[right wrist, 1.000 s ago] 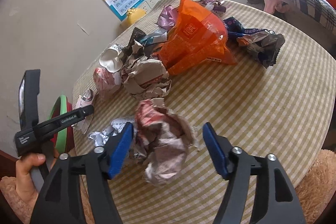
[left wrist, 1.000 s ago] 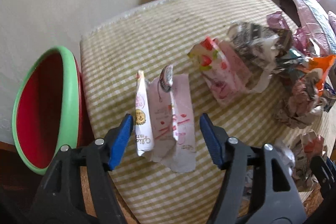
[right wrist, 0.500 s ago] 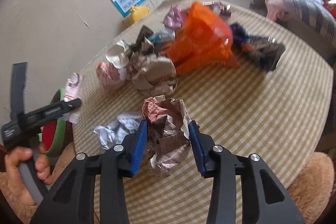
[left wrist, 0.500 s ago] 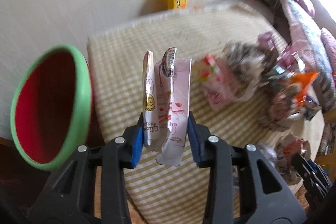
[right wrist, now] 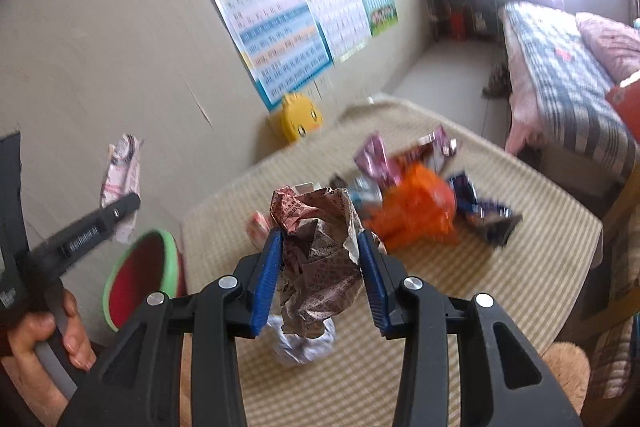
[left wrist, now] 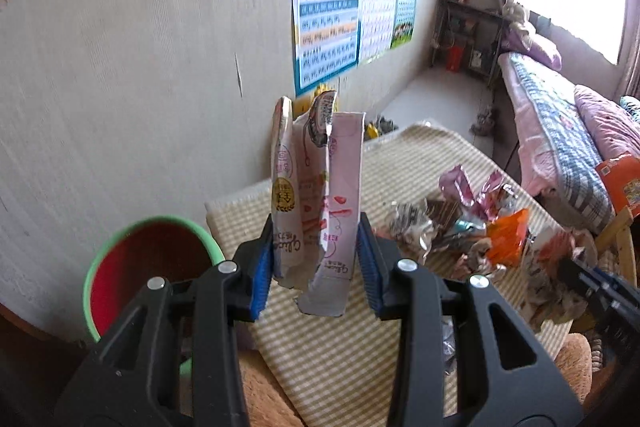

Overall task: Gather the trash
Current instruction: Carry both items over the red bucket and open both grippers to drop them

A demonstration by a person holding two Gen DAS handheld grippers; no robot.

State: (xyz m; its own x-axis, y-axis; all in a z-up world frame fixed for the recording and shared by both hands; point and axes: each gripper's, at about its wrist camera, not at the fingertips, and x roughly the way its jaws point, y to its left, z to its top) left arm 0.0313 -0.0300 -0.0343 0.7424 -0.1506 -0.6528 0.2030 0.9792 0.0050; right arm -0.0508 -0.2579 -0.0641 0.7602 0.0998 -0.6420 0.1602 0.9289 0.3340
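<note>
Left claw (left wrist: 316,263) is pinching a torn pink-and-white wrapper (left wrist: 316,187), which stands upright between the blue pads (left wrist: 260,275) and is held clear of the desk (left wrist: 344,355). In the left wrist view a green-rimmed red bin (left wrist: 136,267) sits at 8 o'clock of the wrapper, beside the desk edge and below it. Right claw (right wrist: 318,275) is pressed onto a crumpled printed paper ball (right wrist: 320,259), also held off the checked cloth. In the right wrist view a white crumpled scrap (right wrist: 300,343) lies on the desk at 6 o'clock of the ball, directly under it. A blurred heap of remaining trash, dominated by an orange bag (right wrist: 416,211), lies on the desk at 2 o'clock of the ball, well apart from both claws. The same view shows the left claw with its wrapper at 9 o'clock, above the bin, gripped by a bare hand (right wrist: 44,335). Posters (right wrist: 288,23) hang on the wall at 12 o'clock; a yellow chick-shaped item (right wrist: 298,119) sits below them. A bed (right wrist: 560,79) stands at 2 o'clock.
</note>
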